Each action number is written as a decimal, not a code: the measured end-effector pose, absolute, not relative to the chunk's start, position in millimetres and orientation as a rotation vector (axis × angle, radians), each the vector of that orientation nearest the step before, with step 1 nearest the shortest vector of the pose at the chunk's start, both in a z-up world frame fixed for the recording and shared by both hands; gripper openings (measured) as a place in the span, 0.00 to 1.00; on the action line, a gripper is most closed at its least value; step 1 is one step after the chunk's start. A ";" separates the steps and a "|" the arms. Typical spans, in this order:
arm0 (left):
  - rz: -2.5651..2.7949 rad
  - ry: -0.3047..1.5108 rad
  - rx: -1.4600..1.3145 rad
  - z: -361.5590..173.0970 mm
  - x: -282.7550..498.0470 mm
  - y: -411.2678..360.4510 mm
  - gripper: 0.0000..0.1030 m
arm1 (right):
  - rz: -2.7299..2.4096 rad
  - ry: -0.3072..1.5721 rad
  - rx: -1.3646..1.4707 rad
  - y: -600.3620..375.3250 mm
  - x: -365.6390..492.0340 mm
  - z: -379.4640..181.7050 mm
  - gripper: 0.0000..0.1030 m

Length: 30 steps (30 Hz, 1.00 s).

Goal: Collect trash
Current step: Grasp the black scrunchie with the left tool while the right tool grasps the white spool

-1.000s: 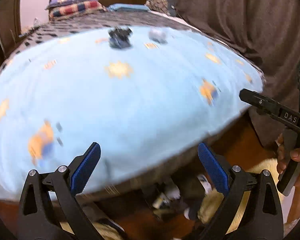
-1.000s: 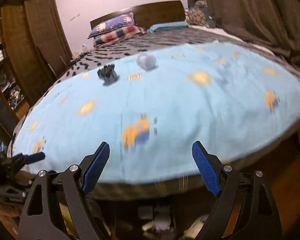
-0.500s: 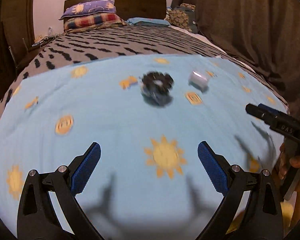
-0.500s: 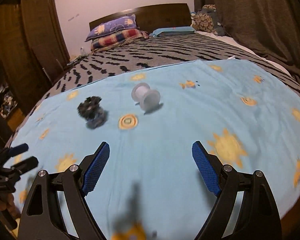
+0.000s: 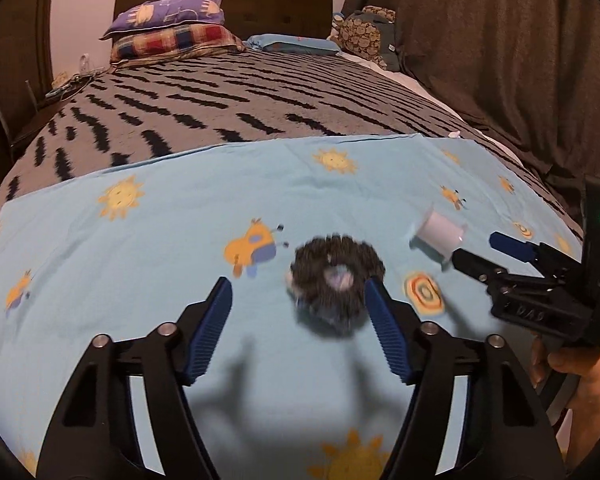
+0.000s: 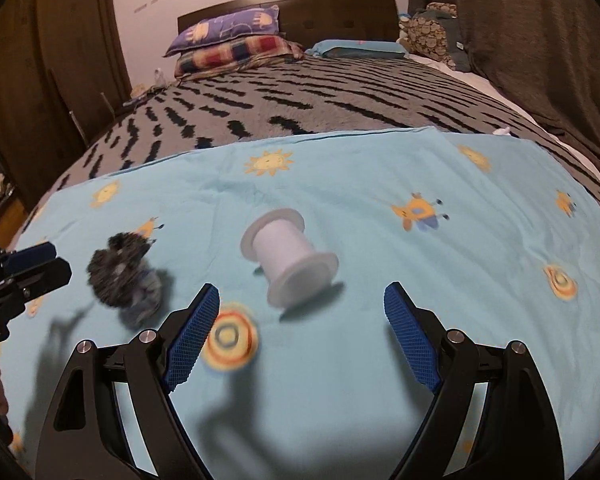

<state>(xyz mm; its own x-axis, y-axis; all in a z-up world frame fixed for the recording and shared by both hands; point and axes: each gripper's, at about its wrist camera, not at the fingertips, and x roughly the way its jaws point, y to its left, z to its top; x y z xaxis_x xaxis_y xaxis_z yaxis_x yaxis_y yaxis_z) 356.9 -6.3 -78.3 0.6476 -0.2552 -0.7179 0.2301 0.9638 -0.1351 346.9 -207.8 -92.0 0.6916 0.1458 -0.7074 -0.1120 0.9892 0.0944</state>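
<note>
A dark grey crumpled wad (image 5: 336,280) lies on the light blue sheet (image 5: 160,264), blurred by motion. My left gripper (image 5: 297,292) hovers right at it with its jaws closing. The wad sits between the fingertips toward the right finger, and the left pad is clear of it. A white empty spool (image 6: 290,258) lies on its side just beyond my right gripper (image 6: 302,296), which stands wide open with nothing between its pads. The spool (image 5: 440,236) also shows in the left wrist view, by the right gripper (image 5: 480,250). The right wrist view shows the wad (image 6: 124,276) and the left gripper (image 6: 48,262).
A grey blanket with black dashes (image 5: 228,92) covers the bed beyond the sheet. Pillows (image 5: 172,28) lie against a dark headboard (image 5: 284,8). A brown curtain (image 5: 500,60) hangs on the right, a wardrobe (image 6: 40,60) stands on the left. A small white scrap (image 6: 502,132) lies at the sheet's far corner.
Both grippers have travelled from the foot of the bed forward over the sheet, so wad and spool are now close in front. The left jaws have narrowed; the right stay wide.
</note>
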 end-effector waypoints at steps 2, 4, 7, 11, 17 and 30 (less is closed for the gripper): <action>-0.279 0.827 -0.029 -81.5 366.8 -10.8 0.60 | 0.147 0.804 0.038 -204.6 358.4 -95.5 0.83; -0.287 0.843 -0.028 -87.0 375.7 -13.9 0.55 | 0.145 0.820 0.032 -202.2 369.9 -99.6 0.83; -0.301 0.866 -0.024 -94.4 383.3 -18.0 0.47 | 0.153 0.832 0.029 -198.5 380.4 -103.1 0.83; -0.314 0.865 -0.011 -96.9 385.8 -22.5 0.38 | 0.187 0.861 0.013 -191.2 388.4 -108.0 0.65; -0.330 0.866 0.008 -97.4 384.9 -26.3 0.16 | 0.200 0.864 -0.026 -182.8 383.7 -108.4 0.61; -0.343 0.818 0.012 -73.2 361.0 -25.6 0.06 | 0.215 0.824 -0.034 -183.4 343.4 -82.3 0.61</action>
